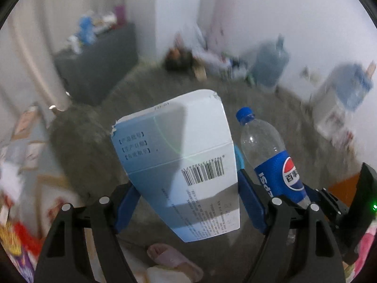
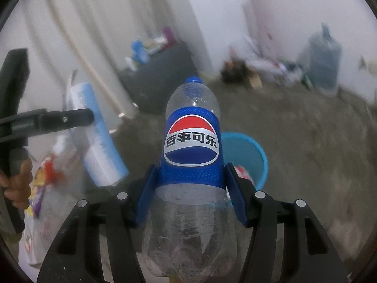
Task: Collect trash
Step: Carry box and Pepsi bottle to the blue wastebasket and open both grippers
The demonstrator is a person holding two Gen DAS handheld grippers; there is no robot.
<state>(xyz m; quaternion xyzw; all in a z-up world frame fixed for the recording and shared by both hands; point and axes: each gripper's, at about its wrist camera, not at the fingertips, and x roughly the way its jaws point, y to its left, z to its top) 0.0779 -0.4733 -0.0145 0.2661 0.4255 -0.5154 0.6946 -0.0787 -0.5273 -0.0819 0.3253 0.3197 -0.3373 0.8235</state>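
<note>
Carry step: left hand-held gripper (image 1: 186,184) clamps the box (image 1: 179,162), right hand-held gripper (image 2: 192,188) clamps the empty bottle (image 2: 192,146), both in the air near the bucket (image 2: 249,151). Next: bring each over the bucket, then let go.

My left gripper (image 1: 186,202) and right gripper (image 2: 192,193): black frames, blue fingers (image 2: 146,195), silver screws (image 2: 122,195); green LED (image 1: 374,206) lit.

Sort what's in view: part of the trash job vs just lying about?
Job:
- blue-and-white carton, in left claw
- empty Pepsi bottle, in right claw
- blue bucket, likely the bin

Lying about:
- pink slipper
- water jug
- dark cabinet
</note>
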